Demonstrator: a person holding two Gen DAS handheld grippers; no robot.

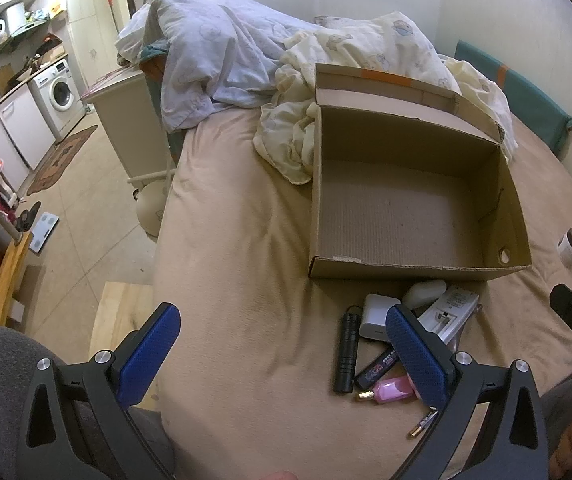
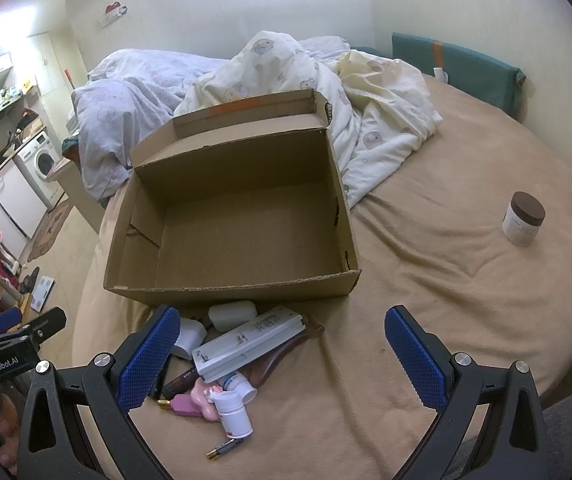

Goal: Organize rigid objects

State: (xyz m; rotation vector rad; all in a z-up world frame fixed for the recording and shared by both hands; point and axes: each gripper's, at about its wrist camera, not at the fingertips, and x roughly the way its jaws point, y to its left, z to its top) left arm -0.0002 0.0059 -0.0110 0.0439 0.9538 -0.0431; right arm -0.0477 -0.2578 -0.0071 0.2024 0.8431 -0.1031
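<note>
I have both tongs spread wide and gripping nothing: the left tongs (image 1: 282, 356) hang over the bed (image 1: 238, 240), the right tongs (image 2: 282, 356) likewise. The cardboard box (image 2: 190, 280) sits open on the bed. Just beside its near wall lies a heap: remote control (image 2: 250, 342), black flashlight (image 1: 345, 352), pink bottle (image 1: 389, 389), white pill bottle (image 2: 236, 412). A brown-lidded jar (image 2: 522, 218) stands well apart.

Home, a one-room flat: bed (image 1: 246, 240) with tan sheet and rumpled duvets (image 1: 214, 52), washing machine (image 1: 58, 92) under a kitchen tabletop (image 1: 14, 84), white cabinets (image 1: 14, 136), rug (image 1: 62, 156) and bathroom scale (image 1: 44, 232) on the tiled floor (image 1: 98, 208).
</note>
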